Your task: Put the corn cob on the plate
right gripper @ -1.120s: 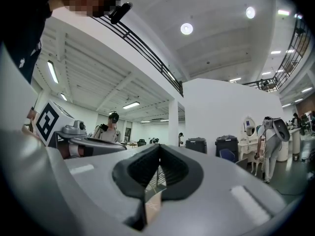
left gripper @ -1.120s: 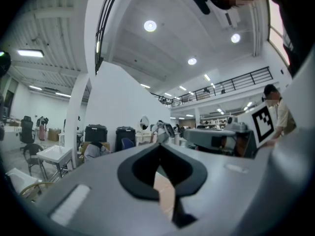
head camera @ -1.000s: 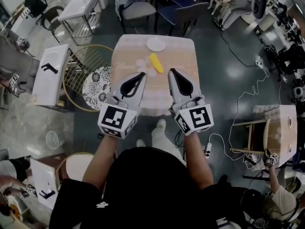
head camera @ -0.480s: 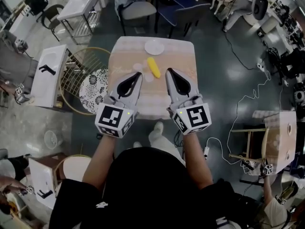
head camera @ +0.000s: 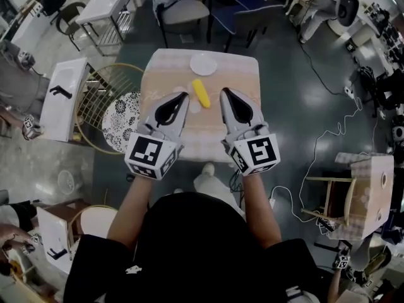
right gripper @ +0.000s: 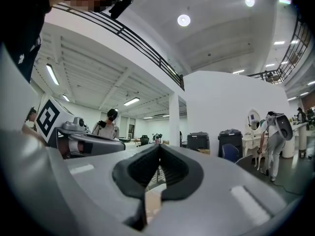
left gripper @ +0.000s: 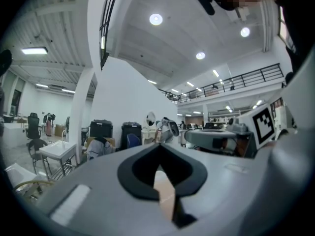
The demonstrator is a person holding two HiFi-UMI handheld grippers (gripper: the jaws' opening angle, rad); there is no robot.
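Corn cob (head camera: pixel 200 92) is lying at the middle of the table (head camera: pixel 243 74), clear of the plate (head camera: pixel 203 64) at the table's far edge. Left gripper (head camera: pixel 184 96) and right gripper (head camera: pixel 224 93) are being held level over the table's near half. Both jaw pairs are being held pinched together, tips meeting, with nothing gripped.

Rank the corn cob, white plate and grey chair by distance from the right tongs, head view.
1. Corn cob, just left of the right tongs.
2. White plate, near the table's far edge.
3. Grey chair, beyond the table.
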